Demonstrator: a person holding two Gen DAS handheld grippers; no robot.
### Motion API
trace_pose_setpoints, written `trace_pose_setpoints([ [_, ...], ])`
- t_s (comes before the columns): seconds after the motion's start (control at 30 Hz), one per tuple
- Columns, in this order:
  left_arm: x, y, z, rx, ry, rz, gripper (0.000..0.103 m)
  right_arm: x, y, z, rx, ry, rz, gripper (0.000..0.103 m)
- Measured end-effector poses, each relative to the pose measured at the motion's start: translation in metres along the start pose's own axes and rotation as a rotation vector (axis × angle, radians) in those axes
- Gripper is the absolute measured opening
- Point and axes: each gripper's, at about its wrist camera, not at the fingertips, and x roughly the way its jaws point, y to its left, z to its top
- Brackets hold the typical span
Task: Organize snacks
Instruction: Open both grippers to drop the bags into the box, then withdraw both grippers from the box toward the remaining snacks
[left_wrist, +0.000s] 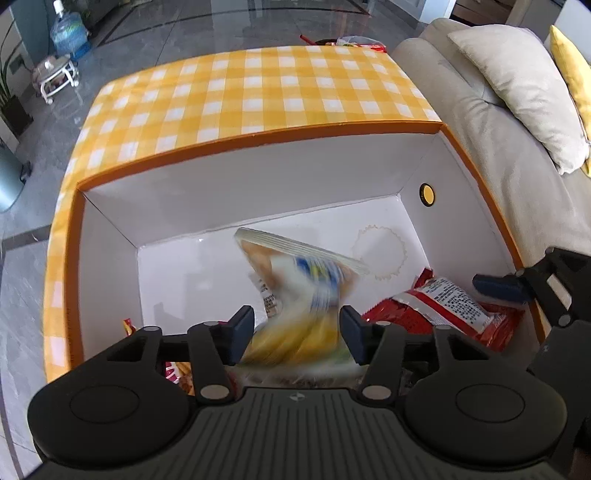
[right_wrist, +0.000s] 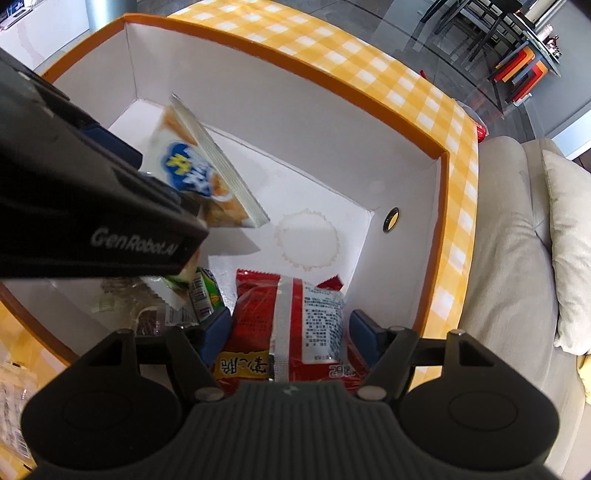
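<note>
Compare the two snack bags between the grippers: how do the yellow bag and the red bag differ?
The yellow bag is blurred and tilted on end; the red bag is sharp and lies flat. The yellow bag shows a blue logo; the red bag shows a silver seam and a white label. Both are in the box, each between open pads.

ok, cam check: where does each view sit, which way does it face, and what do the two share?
Left wrist: on the left tongs, angled steeply down into the orange box; shows its own fingers astride a blurred yellow-blue snack bag, plus the right tongs' tip at right.
Right wrist: on the right tongs, same downward tilt; own fingers flank a red packet, left tongs' body at left.
Shared: box, both snacks, beige sofa.
</note>
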Motion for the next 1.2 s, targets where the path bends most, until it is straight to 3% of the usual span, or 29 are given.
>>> trace_pose_setpoints([
  [0.17, -0.012, -0.002, -0.004, 0.012, -0.02, 0.004, 0.065, -0.011, -0.001, 0.0, 0.001, -0.028, -0.013, 0.078],
  [0.43, -0.039, -0.003, -0.014, 0.031, -0.08, 0.024, 0.07, -0.032, -0.003, -0.004, 0.043, -0.059, -0.019, 0.079],
  [0.5, -0.047, -0.003, -0.017, 0.036, -0.098, 0.034, 0.071, -0.037, -0.003, -0.008, 0.06, -0.076, -0.014, 0.085],
  [0.83, -0.093, -0.006, -0.044, 0.047, -0.214, 0.069, 0.074, -0.081, 0.006, -0.032, 0.158, -0.209, -0.006, 0.09],
  [1.03, -0.119, -0.009, -0.067, 0.06, -0.312, 0.114, 0.075, -0.107, 0.015, -0.056, 0.249, -0.3, 0.01, 0.091],
  [1.2, -0.136, -0.006, -0.094, 0.044, -0.36, 0.107, 0.075, -0.126, 0.026, -0.082, 0.306, -0.37, 0.023, 0.092],
])
